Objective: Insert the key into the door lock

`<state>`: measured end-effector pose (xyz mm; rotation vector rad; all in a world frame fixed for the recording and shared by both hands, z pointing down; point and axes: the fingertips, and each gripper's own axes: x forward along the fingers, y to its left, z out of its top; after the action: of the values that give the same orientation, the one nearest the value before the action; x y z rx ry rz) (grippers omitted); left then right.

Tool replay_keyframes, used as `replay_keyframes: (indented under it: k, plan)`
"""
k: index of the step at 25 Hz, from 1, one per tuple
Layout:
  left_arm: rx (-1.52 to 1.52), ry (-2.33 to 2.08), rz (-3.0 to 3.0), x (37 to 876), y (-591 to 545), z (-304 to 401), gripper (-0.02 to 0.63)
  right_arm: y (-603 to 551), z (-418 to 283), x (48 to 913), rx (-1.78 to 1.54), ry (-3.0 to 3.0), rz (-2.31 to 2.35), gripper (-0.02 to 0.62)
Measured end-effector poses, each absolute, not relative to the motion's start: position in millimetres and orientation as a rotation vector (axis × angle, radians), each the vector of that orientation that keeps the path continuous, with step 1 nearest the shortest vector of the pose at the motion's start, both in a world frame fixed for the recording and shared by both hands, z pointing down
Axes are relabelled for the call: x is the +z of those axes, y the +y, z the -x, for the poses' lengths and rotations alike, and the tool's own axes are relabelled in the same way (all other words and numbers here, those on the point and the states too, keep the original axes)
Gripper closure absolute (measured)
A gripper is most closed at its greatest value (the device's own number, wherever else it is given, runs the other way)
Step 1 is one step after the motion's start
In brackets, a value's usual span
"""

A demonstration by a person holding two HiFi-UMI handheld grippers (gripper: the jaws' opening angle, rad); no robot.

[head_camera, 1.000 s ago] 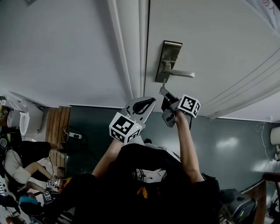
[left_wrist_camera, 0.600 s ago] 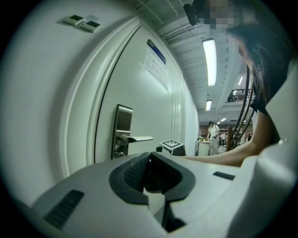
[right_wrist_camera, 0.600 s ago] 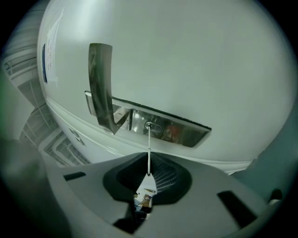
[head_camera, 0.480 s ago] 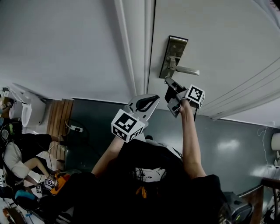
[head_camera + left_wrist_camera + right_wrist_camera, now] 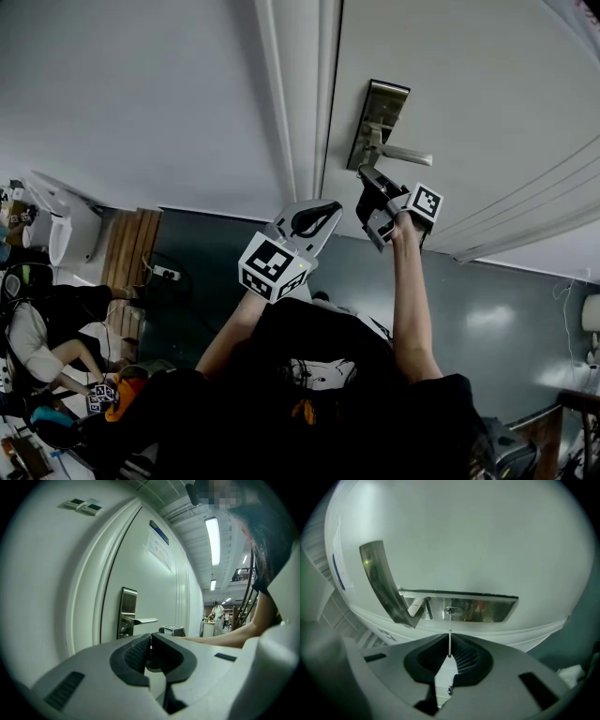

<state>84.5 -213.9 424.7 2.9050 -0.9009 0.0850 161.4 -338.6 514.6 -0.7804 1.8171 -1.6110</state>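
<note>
Landmark: a tall brushed-steel lock plate (image 5: 378, 120) is sitting on the big white door (image 5: 487, 84), close to the door's edge, and I am placing everything else against it
Lever handle: a straight silver metal lever handle (image 5: 410, 157) is jutting out from the middle of the lock plate, pointing away from the door's edge
Keyhole: a small oval keyhole (image 5: 450, 611) is showing in the lock plate, just beside the root of the lever handle
Key: the thin silver metal key (image 5: 449, 637) is standing edge-on, its blade running straight from the jaws up to the keyhole; its tip is meeting the slot, but I cannot tell how deep it is going
Right gripper: the grey two-jaw right gripper (image 5: 449, 654) is pinching the key between its black ribbed pads and is being held right at the lower end of the lock plate, under the lever handle
Right arm: a bare forearm (image 5: 410, 300) is reaching up towards the lock plate
Left gripper: the matching grey left gripper (image 5: 150, 644) is keeping its jaws pressed together on nothing; it is hanging below the lock plate, well apart from it, on the side of the white moulded door frame (image 5: 302, 103)
Floor: a dark grey-green floor (image 5: 497, 309) is lying far below the lock plate
</note>
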Motion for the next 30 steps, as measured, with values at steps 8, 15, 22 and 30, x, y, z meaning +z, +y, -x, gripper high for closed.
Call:
replay_keyframes:
  k: [8,15,22,30]
  plan:
    - [0.085,-0.901,-2.910,423.3,-217.4,-88.0,0.591,-345.1,-178.8,512.8,-1.634,1.614,0.742,0.574]
    - [0.083,-0.913,-2.908,421.2,-221.1,-86.7,0.591,-353.4,-181.0,512.9,-1.582,1.521,0.742,0.574]
    - [0.090,-0.918,-2.904,421.8,-224.8,-88.7,0.591,-361.2,-182.1,511.2,-1.548,1.507,0.758,0.572]
    - [0.110,-0.901,-2.903,424.3,-224.4,-95.4,0.591,-351.8,-185.7,505.4,-1.431,1.665,0.873,0.565]
